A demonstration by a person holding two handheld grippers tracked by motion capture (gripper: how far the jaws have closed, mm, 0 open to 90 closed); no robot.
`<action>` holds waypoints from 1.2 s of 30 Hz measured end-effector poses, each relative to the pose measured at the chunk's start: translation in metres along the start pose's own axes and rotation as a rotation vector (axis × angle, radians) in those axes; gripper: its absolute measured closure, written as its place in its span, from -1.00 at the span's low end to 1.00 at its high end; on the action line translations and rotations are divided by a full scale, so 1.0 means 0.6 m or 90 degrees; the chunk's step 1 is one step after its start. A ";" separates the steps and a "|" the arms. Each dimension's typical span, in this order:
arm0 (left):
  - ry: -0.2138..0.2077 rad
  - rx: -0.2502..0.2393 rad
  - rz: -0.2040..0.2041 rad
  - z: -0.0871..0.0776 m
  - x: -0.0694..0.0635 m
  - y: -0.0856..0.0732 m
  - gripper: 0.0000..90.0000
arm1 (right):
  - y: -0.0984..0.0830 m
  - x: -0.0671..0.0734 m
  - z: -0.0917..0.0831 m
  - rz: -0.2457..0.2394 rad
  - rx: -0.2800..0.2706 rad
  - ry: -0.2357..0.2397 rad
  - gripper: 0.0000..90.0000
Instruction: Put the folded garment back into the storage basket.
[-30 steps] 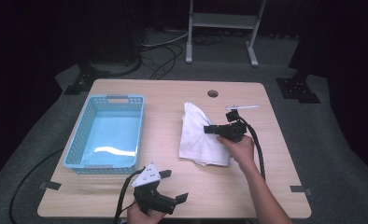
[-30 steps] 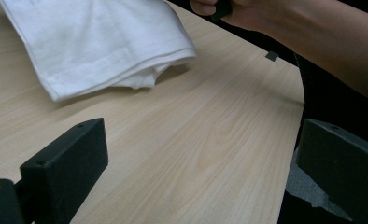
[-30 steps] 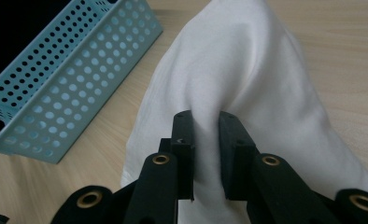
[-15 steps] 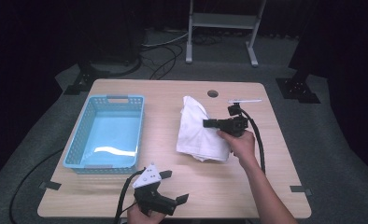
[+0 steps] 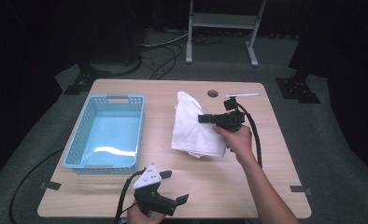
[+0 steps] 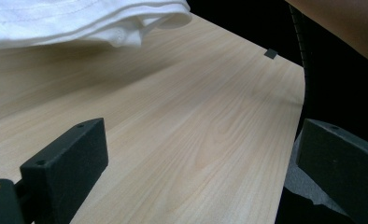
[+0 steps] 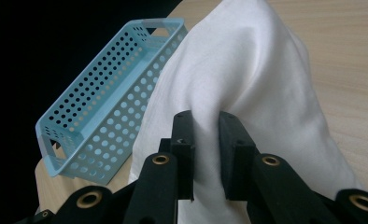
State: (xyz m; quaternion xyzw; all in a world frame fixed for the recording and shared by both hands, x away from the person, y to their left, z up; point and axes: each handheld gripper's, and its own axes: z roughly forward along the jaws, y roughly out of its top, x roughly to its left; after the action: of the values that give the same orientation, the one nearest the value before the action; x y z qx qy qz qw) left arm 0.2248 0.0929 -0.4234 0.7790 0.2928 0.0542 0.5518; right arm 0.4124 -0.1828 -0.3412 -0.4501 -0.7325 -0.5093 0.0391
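Observation:
A white folded cloth (image 5: 191, 128) lies on the wooden table (image 5: 266, 163), right of centre. My right gripper (image 5: 201, 118) is shut on a fold of the white cloth (image 7: 247, 79) and lifts that part off the table, so the cloth tents up around the jaws. The cloth's lower edge still rests on the table. My left gripper (image 5: 181, 187) is held near the table's front edge, open, with nothing between its jaws. In the left gripper view the cloth (image 6: 84, 21) shows at the top, beyond bare wood.
A light blue perforated basket (image 5: 108, 133) stands on the left half of the table, with nothing in it; its side wall (image 7: 112, 102) is close left of the cloth. A small white strip (image 5: 241, 95) and a round hole (image 5: 213, 93) are at the far edge.
My right gripper has risen and shifted slightly away from me with the cloth in it, pulling the fold higher. The left gripper has stayed where it was.

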 end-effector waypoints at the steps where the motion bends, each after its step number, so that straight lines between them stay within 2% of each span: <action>1: 0.000 0.000 0.000 0.000 0.000 0.000 -0.96 | 0.001 0.001 0.000 0.001 0.000 0.000 0.74; 10: 0.000 0.000 0.003 -0.002 -0.001 0.000 -0.96 | 0.009 0.004 -0.008 0.009 -0.004 0.007 0.73; 23: -0.003 0.000 0.005 0.001 -0.004 0.000 -0.96 | 0.037 0.026 -0.015 0.002 0.004 -0.003 0.73; 36: -0.006 0.000 0.010 0.001 -0.006 0.001 -0.96 | 0.058 0.044 -0.012 0.012 0.003 0.012 0.73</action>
State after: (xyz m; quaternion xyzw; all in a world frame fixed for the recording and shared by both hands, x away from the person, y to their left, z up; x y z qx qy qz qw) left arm 0.2224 0.0905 -0.4222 0.7817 0.2839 0.0545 0.5526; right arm 0.4180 -0.1697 -0.2994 -0.4518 -0.7291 -0.5116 0.0517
